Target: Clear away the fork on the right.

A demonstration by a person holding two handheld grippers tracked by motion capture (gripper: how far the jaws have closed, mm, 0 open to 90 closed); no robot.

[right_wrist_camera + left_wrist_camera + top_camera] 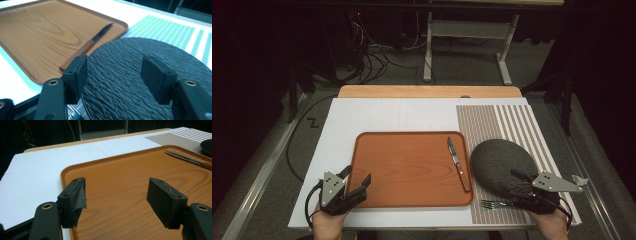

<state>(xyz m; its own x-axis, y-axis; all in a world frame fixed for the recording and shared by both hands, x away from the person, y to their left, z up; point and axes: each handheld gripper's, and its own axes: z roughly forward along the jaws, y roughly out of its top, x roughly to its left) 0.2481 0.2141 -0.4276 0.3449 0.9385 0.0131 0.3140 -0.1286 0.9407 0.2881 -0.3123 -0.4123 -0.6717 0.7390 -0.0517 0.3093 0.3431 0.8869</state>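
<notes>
- Hovering with jaws spread, nothing between: left gripper [360, 184] over one tray [407, 167]; right gripper [523, 181] over one dark round mat [499, 160].
- One knife [458, 162], one fork [493, 204].

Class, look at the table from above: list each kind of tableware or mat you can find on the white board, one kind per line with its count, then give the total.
Tray: 1
Knife: 1
Fork: 1
Round dark mat: 1
Striped mat: 1
Total: 5
</notes>
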